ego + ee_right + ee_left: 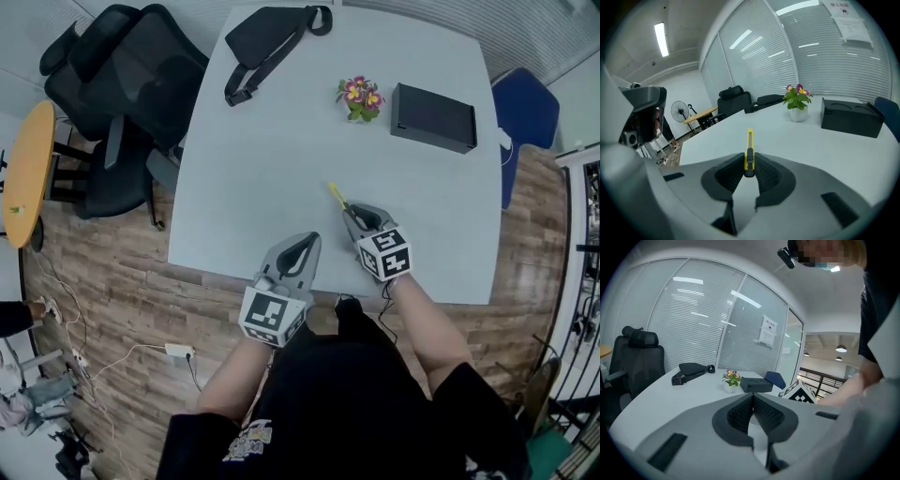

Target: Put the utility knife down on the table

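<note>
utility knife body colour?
Yellow, with a black slider. The utility knife shows best in the right gripper view.

The utility knife (749, 151) is yellow with a black slider; the table (272, 178) is pale grey. On it, the box (433, 117) at 1 o'clock and the sling bag (267, 33) at 11 are black, the flowers (360, 92) at 12 pink and yellow

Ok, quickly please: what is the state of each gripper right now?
Left tongs: closed, nothing between them.
Right tongs: closed on the yellow utility knife.
</note>
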Motion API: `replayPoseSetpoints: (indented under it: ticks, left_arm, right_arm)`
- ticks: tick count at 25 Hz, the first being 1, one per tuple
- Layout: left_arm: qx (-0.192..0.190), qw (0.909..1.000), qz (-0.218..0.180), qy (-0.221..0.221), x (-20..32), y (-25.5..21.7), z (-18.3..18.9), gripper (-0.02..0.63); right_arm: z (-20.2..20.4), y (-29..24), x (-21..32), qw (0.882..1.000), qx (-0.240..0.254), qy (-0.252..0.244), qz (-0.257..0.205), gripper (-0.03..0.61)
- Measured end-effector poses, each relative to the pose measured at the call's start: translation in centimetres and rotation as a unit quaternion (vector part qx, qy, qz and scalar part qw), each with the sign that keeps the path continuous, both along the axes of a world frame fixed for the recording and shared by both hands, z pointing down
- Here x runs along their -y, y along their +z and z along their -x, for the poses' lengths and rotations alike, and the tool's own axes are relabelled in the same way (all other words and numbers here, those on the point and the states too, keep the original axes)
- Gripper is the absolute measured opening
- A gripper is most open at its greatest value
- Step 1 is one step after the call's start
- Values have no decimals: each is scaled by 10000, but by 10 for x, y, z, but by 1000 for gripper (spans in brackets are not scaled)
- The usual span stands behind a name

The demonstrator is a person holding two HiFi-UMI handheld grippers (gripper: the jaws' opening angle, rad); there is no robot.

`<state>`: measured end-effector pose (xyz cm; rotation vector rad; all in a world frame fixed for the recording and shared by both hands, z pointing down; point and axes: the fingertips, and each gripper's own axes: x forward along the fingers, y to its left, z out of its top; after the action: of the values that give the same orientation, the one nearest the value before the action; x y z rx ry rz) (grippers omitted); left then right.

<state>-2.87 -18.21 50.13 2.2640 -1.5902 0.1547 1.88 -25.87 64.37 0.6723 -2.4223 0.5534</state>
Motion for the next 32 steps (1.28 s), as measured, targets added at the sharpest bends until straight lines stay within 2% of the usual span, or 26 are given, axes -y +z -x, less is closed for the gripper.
replayPoseSetpoints:
  ticks: [6, 16, 29, 32]
  left_arm:
    - [-19, 9998, 101, -163, -3, 7, 6, 5]
    - [-51, 9997, 177, -131, -3, 14, 5, 5]
    - [-54, 9998, 189, 11, -8, 13, 12, 5]
    - [-46, 9998, 167, 49, -10, 10, 14, 5]
  right_arm:
    - [-3, 33, -6, 9990, -299, -77, 323, 69]
    - [-7, 61, -10, 9960, -679, -58, 571, 69]
    - [-8, 67, -10, 9947, -911, 37, 470, 74]
    - [-7, 66, -13, 9950, -887, 18, 461, 101]
